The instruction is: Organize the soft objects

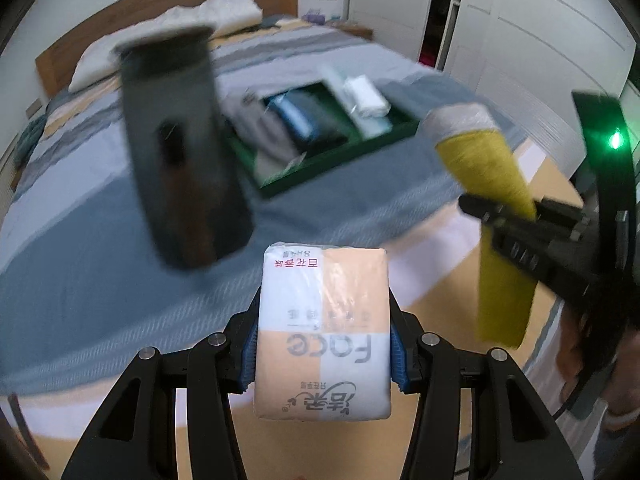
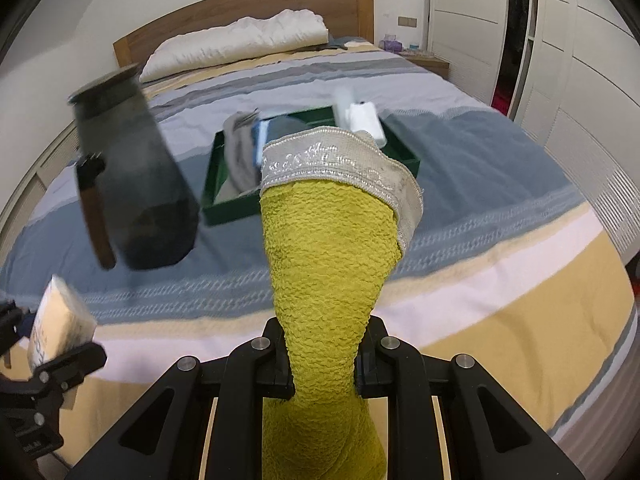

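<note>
Yellow towel (image 2: 328, 264) and tissue pack (image 1: 324, 332), each held in a tool over the bed (image 2: 500, 216).
The right tool (image 2: 324, 364) pinched the towel tight, and the left tool (image 1: 324, 344) squeezed the tissue pack between its blue pads (image 1: 250, 356). Both hung in front of the green tray (image 2: 224, 208), which lay on the bed with folded soft things inside. A dark jug (image 2: 136, 184) showed left of the tray.
</note>
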### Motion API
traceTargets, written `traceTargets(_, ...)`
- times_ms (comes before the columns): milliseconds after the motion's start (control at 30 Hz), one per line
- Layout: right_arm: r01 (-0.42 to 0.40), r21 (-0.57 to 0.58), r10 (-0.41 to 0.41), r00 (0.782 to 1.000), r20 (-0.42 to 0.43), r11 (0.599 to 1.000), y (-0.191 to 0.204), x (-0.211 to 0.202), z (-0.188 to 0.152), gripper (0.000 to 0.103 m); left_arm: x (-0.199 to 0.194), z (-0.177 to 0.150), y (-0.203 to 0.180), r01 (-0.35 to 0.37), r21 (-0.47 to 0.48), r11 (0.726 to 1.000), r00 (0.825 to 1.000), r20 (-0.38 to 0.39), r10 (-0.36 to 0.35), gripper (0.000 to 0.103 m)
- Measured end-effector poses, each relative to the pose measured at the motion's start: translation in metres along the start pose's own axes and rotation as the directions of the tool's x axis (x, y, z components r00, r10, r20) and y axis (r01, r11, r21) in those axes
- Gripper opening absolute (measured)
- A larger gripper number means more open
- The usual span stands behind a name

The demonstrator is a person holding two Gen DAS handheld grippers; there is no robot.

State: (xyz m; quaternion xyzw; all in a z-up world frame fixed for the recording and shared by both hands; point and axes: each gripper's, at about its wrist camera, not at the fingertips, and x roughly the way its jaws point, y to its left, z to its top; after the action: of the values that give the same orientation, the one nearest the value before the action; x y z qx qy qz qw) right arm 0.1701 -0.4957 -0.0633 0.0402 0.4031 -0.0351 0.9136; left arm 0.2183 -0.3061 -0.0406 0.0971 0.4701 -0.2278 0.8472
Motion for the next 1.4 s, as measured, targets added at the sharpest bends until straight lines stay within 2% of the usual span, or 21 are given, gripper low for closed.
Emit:
traceTargets(167, 0.014, -0.028, -0.014, 1.0, 0.017, 1.0, -0.014, 0.02, 0.031, 0.019, 0.019, 0.055, -0.014, 0.015, -0.021, 1.0, 0.998, 0.063, -0.014, 0.045)
traceTargets(300, 0.032, -0.061, -0.03, 0.999, 0.029, 0.998, -0.026, 0.038, 0.055, 0.019, 0.043, 0.095, -0.016, -0.001, -0.063, 0.998, 0.996, 0.09, 0.006, 0.045)
traceTargets(500, 0.014, -0.106, -0.01, 0.999, 0.033, 0.994, -0.033, 0.072, 0.089, 0.019, 0.084, 0.14, -0.013, -0.077, -0.114, 0.99, 0.988, 0.122, 0.091, 0.046)
traceTargets(733, 0.003, -0.151, 0.003, 0.999, 0.041, 0.989, -0.036, 0.122, 0.134, 0.019, 0.124, 0.177, 0.0, -0.161, -0.177, 0.971, 0.977, 0.114, 0.182, 0.046)
traceTargets(933, 0.009, -0.182, -0.002, 0.999, 0.043, 0.983, -0.024, 0.158, 0.159, 0.019, 0.142, 0.191, 0.021, -0.183, -0.252, 0.95, 0.969, 0.117, 0.218, 0.046)
traceTargets(1067, 0.001, -0.19, 0.007, 0.999, 0.038, 0.982, -0.017, 0.178, 0.168, 0.019, 0.153, 0.193, 0.04, -0.165, -0.324, 0.931, 0.973, 0.101, 0.208, 0.046)
traceTargets(1400, 0.003, -0.221, 0.0, 1.0, 0.017, 0.975, -0.011, 0.215, 0.197, 0.019, 0.169, 0.195, 0.043, -0.191, -0.334, 0.923, 0.969, 0.085, 0.231, 0.046)
